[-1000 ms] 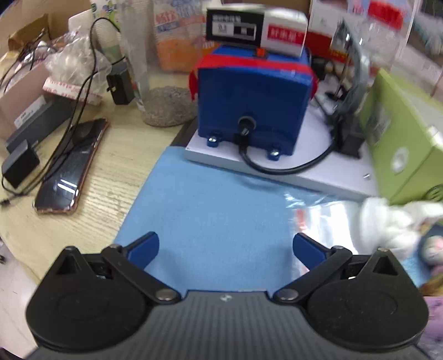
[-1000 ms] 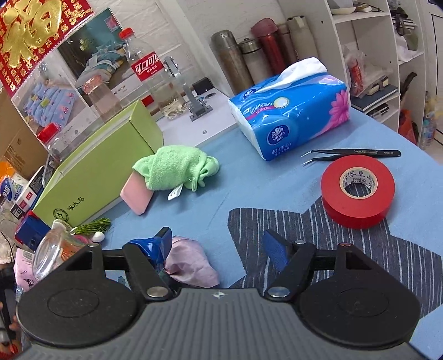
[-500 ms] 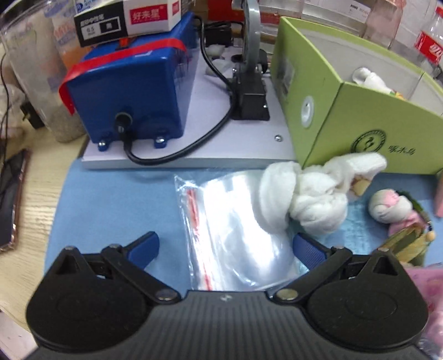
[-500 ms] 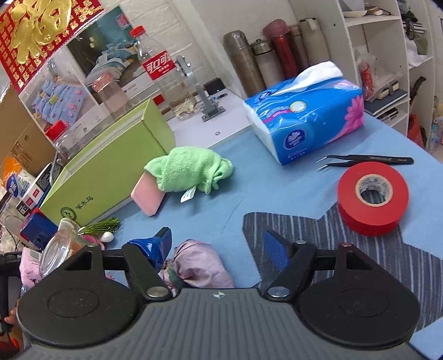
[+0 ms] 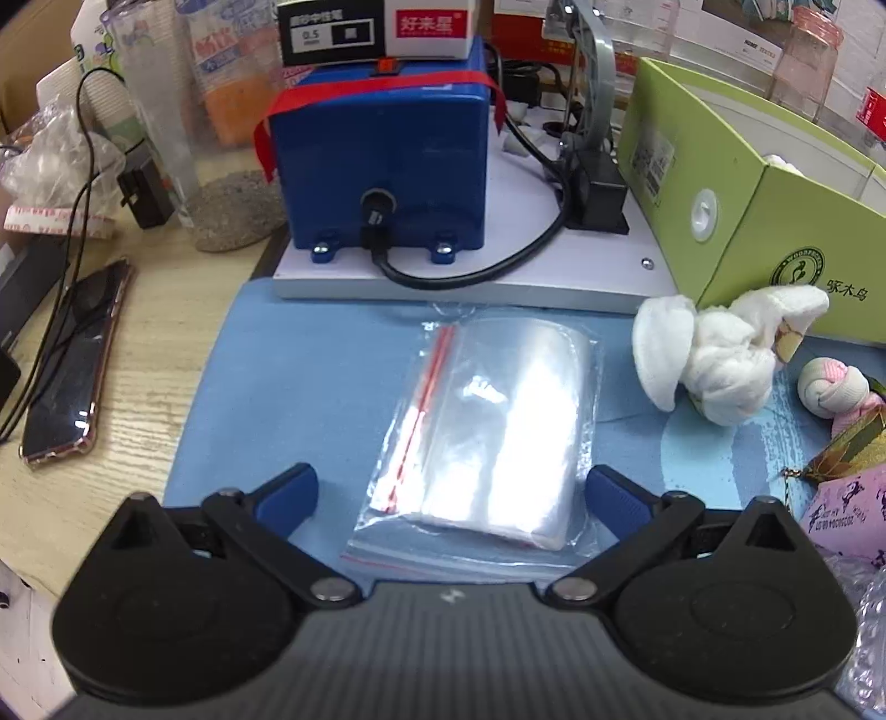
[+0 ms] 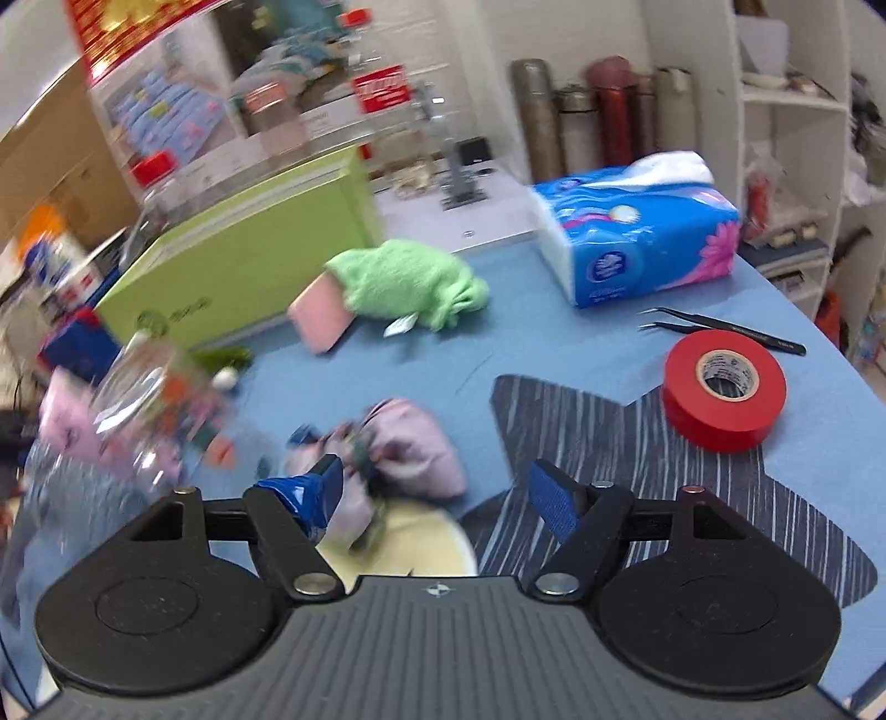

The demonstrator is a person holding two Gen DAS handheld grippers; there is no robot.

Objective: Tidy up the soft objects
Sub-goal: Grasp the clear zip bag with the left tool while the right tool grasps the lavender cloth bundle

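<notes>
A clear zip bag point(image 5: 493, 437) with a red seal strip lies flat on the blue mat point(image 5: 288, 376), between the spread fingers of the left gripper point(image 5: 451, 487), which is released and grips nothing. Just right of the bag sits a white knotted towel point(image 5: 720, 354), resting against the green box point(image 5: 775, 221), with a small pink-and-white cloth ball point(image 5: 833, 385) beyond it.

In the right wrist view, the right gripper point(image 6: 437, 493) is also unclenched; a lilac fabric bundle point(image 6: 410, 448) lies near its left finger, but blur keeps me from telling whether it touches. Farther off are a green towel point(image 6: 410, 282) draped on a pink sponge point(image 6: 318, 321), a blue tissue pack point(image 6: 642, 238), red tape point(image 6: 725, 399) and black tweezers point(image 6: 720, 327).

Risks, as I judge them: the slick bag could slide on the mat or fold shut under a pinch, and the cable point(image 5: 470, 271) of the blue machine point(image 5: 382, 160) lies close enough to snag. The blurred right view suggests fast motion near a clear jar point(image 6: 144, 410), which could tip.

Readable writing: "0.5" on the pen-refill carton point(image 5: 376, 27) atop the machine, and "WOODPECKER" ringed on the green box.
</notes>
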